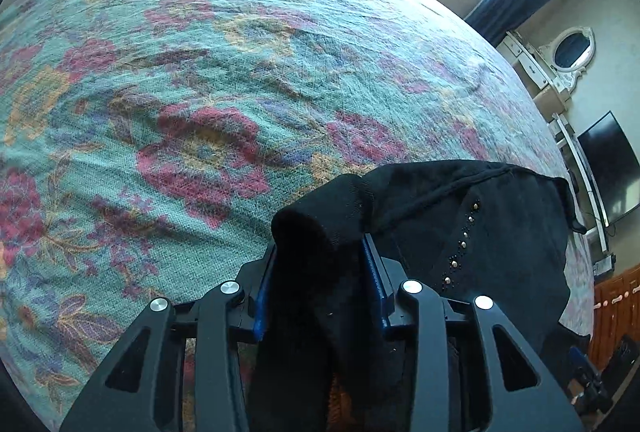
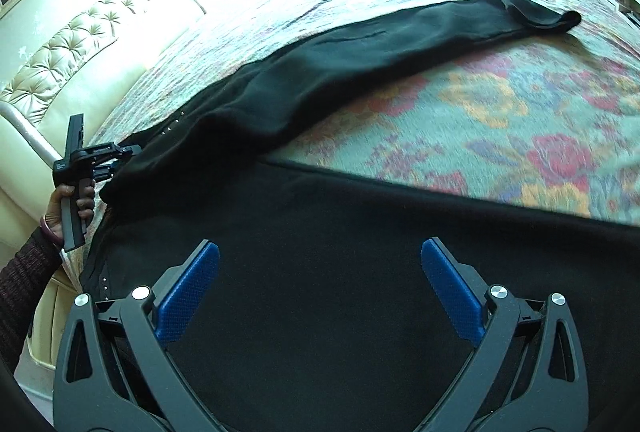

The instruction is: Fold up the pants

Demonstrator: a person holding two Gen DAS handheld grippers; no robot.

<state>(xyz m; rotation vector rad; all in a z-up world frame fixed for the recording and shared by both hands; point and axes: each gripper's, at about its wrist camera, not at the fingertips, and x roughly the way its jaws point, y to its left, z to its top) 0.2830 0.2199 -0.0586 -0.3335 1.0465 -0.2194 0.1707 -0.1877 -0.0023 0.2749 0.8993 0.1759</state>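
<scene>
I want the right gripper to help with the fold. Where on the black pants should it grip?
Probably the straight edge of the near leg of the black pants, just ahead of the open right gripper. It lies flat on the bedspread, so come from above, one pad under that edge.

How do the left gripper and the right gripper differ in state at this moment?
The left gripper has its jaws closed on a bunched fold of the black pants; the right gripper has its jaws spread wide, holding nothing. The left gripper works at the studded end; the right gripper hovers over flat fabric. Both have blue pads and point down at the bed.
</scene>
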